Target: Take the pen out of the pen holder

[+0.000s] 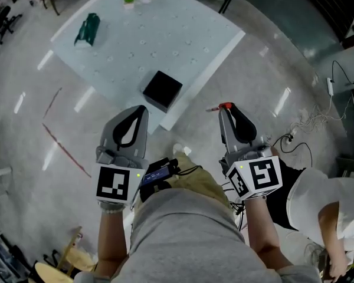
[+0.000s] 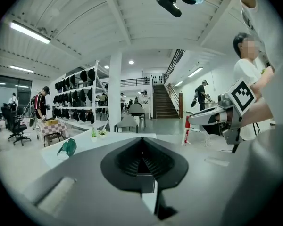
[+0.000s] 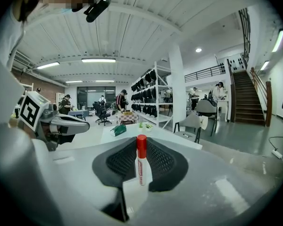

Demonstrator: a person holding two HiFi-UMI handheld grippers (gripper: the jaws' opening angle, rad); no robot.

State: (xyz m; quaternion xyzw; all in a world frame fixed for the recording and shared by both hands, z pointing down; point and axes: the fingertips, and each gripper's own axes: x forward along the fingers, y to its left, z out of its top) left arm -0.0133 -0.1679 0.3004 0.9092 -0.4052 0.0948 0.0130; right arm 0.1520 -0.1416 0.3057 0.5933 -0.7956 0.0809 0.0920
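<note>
While our right gripper is pinching the red-capped pen well apart from the black pen holder on the table, with our left gripper shut and empty, we are aiming for a firm, even squeeze.

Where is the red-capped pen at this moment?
The pen is clamped between the jaws of the right tool, at the head view's right, off the table and right of the black pen holder.
</note>
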